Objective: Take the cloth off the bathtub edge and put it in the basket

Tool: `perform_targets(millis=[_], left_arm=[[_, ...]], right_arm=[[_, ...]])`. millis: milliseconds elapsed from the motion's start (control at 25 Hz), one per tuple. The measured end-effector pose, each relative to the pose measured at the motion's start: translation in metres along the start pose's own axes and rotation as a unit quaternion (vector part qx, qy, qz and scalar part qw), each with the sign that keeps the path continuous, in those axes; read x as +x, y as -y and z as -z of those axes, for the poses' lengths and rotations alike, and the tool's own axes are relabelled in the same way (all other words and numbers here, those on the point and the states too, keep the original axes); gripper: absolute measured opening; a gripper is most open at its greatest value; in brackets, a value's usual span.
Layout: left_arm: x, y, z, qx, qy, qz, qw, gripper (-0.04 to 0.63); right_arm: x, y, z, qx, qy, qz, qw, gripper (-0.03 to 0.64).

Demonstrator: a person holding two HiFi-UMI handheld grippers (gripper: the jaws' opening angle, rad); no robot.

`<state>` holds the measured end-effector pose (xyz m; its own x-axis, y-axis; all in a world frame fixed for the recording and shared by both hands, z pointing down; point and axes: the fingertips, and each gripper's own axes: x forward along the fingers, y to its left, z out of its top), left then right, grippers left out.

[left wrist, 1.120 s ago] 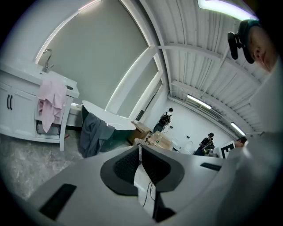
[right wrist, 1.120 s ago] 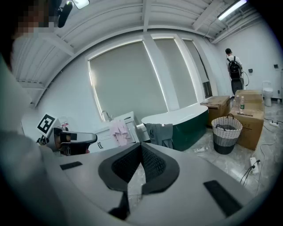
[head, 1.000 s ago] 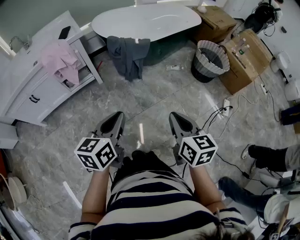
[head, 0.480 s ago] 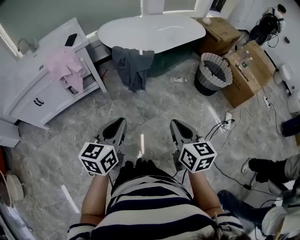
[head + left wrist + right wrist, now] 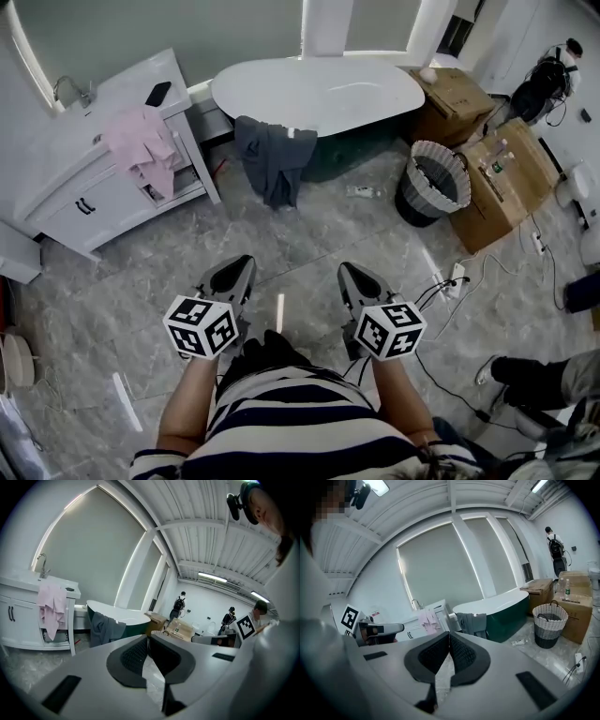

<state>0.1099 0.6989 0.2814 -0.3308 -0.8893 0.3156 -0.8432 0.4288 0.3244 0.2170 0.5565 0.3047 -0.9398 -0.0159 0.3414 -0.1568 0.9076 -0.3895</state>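
A dark grey cloth (image 5: 272, 157) hangs over the near left edge of the white bathtub (image 5: 319, 94); it also shows in the left gripper view (image 5: 104, 627) and the right gripper view (image 5: 471, 623). A striped woven basket (image 5: 430, 182) stands on the floor right of the tub, with something dark inside (image 5: 550, 624). My left gripper (image 5: 236, 273) and right gripper (image 5: 352, 277) are held side by side low over the floor, well short of the tub. Both are shut and empty, jaws touching at the tips.
A white vanity (image 5: 103, 169) with a pink cloth (image 5: 142, 145) draped on it stands at the left. Cardboard boxes (image 5: 497, 178) sit right of the basket, with cables (image 5: 448, 281) trailing on the marble floor. A small tube (image 5: 362, 191) lies near the tub. People stand farther back.
Both grippers have moved forward over the floor toward the tub, and the view has shifted with them. Their jaws stay shut.
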Motion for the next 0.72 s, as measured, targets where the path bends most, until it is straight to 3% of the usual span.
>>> perform_targets(millis=[240,480,720], left_arm=[[0.006,0.002,0.005,-0.022,0.008,-0.004,0.9997,0.032],[0.02,-0.005,-0.015,-0.012,0.022,0.003,0.9997,0.032],[0.057,-0.028,-0.027,-0.02,0.026,0.013,0.9994,0.032]], right_arm=[[0.016,0.009,0.001,-0.008,-0.017,-0.015,1.0,0.026],[0.039,0.007,-0.004,-0.008,-0.03,-0.032,0.999,0.026],[0.069,0.021,-0.013,-0.008,-0.042,-0.021,0.999,0.026]])
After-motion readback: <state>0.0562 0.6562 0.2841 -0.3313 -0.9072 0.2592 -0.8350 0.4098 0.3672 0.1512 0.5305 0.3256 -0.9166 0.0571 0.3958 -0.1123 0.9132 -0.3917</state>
